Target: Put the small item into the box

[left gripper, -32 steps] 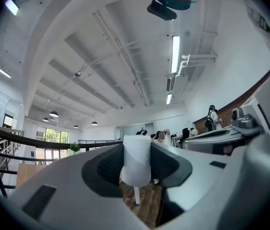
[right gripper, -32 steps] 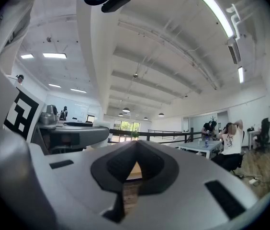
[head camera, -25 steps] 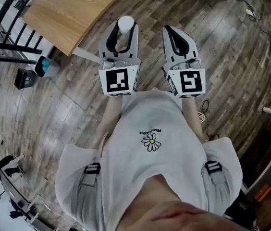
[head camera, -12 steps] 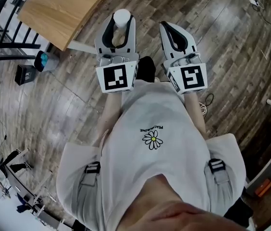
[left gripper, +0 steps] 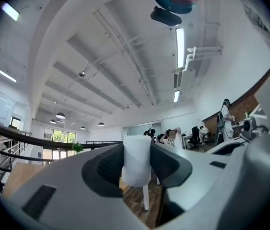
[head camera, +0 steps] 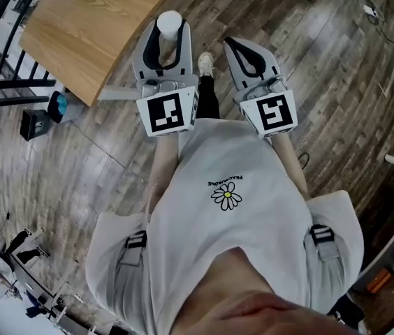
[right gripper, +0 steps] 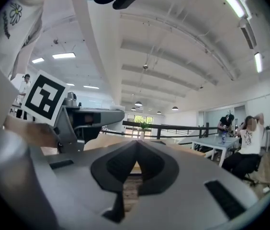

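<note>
The small item is a white cylinder (head camera: 169, 24), held upright between the jaws of my left gripper (head camera: 167, 37), which is shut on it. In the left gripper view the same white cylinder (left gripper: 136, 159) sits between the dark pads (left gripper: 107, 169), which press on both its sides. My right gripper (head camera: 233, 42) is held just to the right, at the same height, shut with nothing in it. In the right gripper view its tips (right gripper: 137, 145) meet in a point. Both grippers are held out in front of the person's chest, above the floor. No box shows in any view.
A light wooden table (head camera: 85, 26) fills the upper left, its edge close to the left gripper, with a white leg (head camera: 117, 93) under it. A black railing (head camera: 1, 19) runs along the far left. A blue-topped object (head camera: 59, 103) and a small black case (head camera: 35, 123) lie on the plank floor. A shoe (head camera: 205, 63) shows between the grippers.
Both grippers have moved forward towards the wooden table, which now lies nearer the left one. A leg and shoe have come into view between them. The grip on the cylinder is unchanged.
</note>
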Demonstrator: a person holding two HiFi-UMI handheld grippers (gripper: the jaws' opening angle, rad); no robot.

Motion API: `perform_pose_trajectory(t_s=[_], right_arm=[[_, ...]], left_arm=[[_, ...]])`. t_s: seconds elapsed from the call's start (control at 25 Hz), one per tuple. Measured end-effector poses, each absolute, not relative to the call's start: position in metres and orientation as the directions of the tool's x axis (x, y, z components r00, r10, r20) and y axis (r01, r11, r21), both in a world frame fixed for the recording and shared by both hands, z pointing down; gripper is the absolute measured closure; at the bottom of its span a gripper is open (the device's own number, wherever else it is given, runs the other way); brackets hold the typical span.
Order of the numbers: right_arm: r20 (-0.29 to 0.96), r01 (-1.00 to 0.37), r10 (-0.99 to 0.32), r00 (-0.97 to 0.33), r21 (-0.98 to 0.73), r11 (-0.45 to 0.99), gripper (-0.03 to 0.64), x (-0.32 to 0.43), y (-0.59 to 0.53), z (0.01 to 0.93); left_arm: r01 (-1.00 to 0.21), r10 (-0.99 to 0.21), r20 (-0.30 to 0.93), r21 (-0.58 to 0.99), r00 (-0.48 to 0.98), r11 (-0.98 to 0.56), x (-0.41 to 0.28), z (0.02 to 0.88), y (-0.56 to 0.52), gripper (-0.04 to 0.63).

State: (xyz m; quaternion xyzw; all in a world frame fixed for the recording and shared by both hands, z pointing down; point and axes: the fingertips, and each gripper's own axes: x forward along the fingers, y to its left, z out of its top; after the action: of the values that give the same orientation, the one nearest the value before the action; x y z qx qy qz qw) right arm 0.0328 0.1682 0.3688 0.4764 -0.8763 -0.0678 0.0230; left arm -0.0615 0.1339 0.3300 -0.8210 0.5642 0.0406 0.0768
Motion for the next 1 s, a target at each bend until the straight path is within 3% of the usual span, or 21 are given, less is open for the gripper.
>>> perform_pose_trajectory(t_s=[0.28,0.56,1.0], right_arm=[[-0.015,-0.817,-0.830,-0.557,0.188,0.545,0.612,0.032,0.015,0.345],[-0.088,-0.817,-0.824,-0.560,0.224,0.532,0.612,0.015,-0.133,0.306],[-0.092,-0.796,-0.795,-0.599,0.176,0.579,0.611,0.019,-0.237,0.296]], left_arm=[[-0.942,-0.920,-0.207,-0.052,0.334,-0.331,-0.057,0.293,-0.011,0.414],[-0.960,-0.934,-0.221,-0.084,0.281,-0.268,-0.097,0.274,-0.152,0.414],[-0.977,-0.957,-0.199,-0.072,0.210,-0.199,-0.101,0.266,-0.243,0.414]])
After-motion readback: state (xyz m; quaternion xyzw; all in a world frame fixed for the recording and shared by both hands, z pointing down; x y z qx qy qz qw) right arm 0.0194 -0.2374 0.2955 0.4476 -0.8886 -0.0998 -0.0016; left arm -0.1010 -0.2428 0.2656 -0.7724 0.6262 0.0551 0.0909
